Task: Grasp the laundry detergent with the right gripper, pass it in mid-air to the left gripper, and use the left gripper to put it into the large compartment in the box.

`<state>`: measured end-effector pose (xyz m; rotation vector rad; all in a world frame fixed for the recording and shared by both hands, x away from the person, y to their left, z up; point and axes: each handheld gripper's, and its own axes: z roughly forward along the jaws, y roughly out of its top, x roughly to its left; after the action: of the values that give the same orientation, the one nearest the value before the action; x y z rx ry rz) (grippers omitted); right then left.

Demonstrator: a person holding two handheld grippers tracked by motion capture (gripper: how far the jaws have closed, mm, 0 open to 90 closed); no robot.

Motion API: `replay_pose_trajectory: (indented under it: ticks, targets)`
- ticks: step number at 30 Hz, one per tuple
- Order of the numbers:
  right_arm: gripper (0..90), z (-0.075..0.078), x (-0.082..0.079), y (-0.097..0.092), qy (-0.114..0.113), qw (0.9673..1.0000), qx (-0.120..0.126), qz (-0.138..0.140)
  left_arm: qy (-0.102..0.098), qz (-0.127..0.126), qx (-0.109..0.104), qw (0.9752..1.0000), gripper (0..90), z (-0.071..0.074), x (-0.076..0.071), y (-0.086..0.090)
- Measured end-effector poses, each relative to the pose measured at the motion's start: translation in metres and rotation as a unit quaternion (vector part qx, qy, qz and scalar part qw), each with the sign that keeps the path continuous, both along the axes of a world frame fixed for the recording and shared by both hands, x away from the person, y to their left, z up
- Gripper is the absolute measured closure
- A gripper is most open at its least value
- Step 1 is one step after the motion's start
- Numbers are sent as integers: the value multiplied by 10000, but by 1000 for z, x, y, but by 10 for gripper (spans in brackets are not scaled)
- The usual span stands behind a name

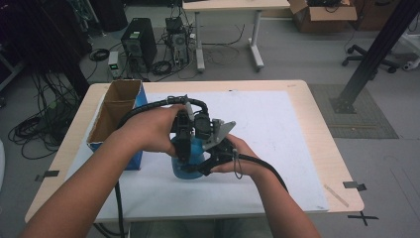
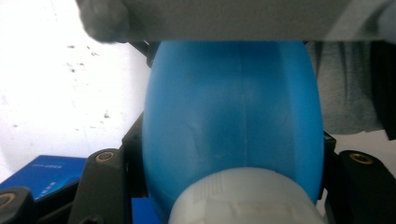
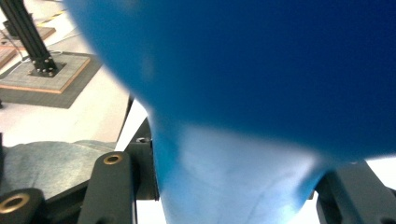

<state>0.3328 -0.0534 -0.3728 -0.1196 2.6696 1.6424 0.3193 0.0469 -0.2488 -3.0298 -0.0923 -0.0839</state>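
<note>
Blue bottle point(image 1: 190, 161) stands over the white mat point(image 1: 277, 129) near the middle of the table point(image 1: 317, 99), with both grippers on it. Whether its base touches the mat cannot be told from the high view.

Left gripper point(image 1: 182, 144) — comes down on the bottle from above and the person's left; jaws clamped on the bottle. In the left gripper view the blue body point(image 2: 233, 116) sits between the two black jaws, pressed on both sides, with a pale ribbed cap or collar point(image 2: 245, 198) at the bottom edge of that view.

Right gripper point(image 1: 208, 166) — comes in low from the person's right, grey three-cornered plate point(image 1: 220, 131) on top. Jaws closed on the bottle as well: in the right gripper view a narrower, paler blue part point(image 3: 233, 186) is pinched between them, and the wide dark-blue body point(image 3: 261, 60) bulges above.

Open cardboard box point(image 1: 115, 111) with a blue outer side stands on the left part of the table, just beside the left forearm point(image 1: 94, 183) and apart from the bottle.
</note>
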Motion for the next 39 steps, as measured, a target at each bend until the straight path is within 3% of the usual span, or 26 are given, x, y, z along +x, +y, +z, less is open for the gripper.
replay_pose_trajectory:
  ticks: [4,7,10,11,20,21,25,31,39]
  targets:
    - [431,-2,0,-2,36,10000,40,-25,-26,-2,17,10000,397,0,-1,-1]
    - [356,-3,2,-4,32,9998,107,-180,-19,13,20,10000,397,0,0,-1]
    - [337,-3,3,-5,44,9997,127,-221,-4,20,0,10000,397,0,0,-1]
    - [311,-3,1,-6,137,9995,142,-266,6,-1,2,10000,397,0,0,-2]
    - [199,-6,2,-6,146,9993,200,-279,-9,-6,10,10000,396,-1,2,-1]
    - [178,-7,1,-7,247,9990,224,-301,-5,10,0,10000,397,0,2,0]
    - [150,-7,2,-7,230,9989,243,-331,6,23,-4,10000,396,0,2,0]
    - [26,-7,2,-8,377,9982,281,-363,16,112,-35,9999,396,2,3,0]
    - [8,1,5,-24,453,9978,418,-251,9,204,-123,9997,395,10,7,3]
